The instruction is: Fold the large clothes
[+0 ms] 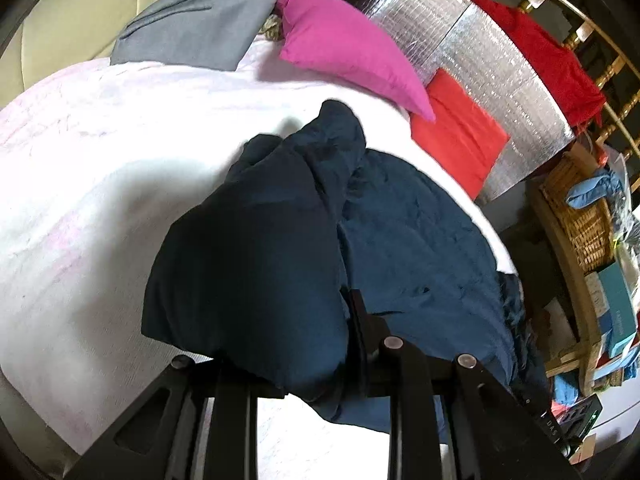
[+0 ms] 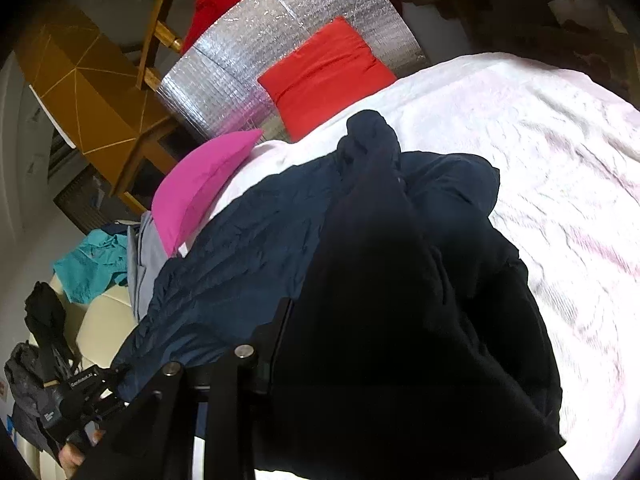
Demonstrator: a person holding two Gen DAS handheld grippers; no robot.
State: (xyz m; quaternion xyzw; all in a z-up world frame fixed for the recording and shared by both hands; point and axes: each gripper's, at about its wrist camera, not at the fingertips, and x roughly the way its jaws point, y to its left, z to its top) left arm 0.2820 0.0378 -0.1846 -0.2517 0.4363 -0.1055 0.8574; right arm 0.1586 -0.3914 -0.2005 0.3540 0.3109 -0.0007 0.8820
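A large navy jacket (image 1: 416,248) lies crumpled on the white bed cover (image 1: 100,184). In the left wrist view my left gripper (image 1: 320,312) is shut on a thick fold of it. The fold (image 1: 248,280) bulges up and drapes over the left finger, hiding it; only the right finger (image 1: 360,316) shows. In the right wrist view the same jacket (image 2: 248,240) spreads left, and my right gripper (image 2: 332,320) is shut on a dark bunch (image 2: 400,320) that covers its right finger. The left gripper's black housing (image 2: 76,396) and a hand (image 2: 70,456) show at lower left.
A pink pillow (image 1: 348,48) and a red pillow (image 1: 456,136) lean on a silver foil mat (image 1: 480,52) at the bed head. Red cloth (image 1: 552,60) hangs on the wooden rail. Grey clothing (image 1: 200,24) and teal clothing (image 2: 88,264) lie nearby. A wicker basket (image 1: 580,216) stands beside the bed.
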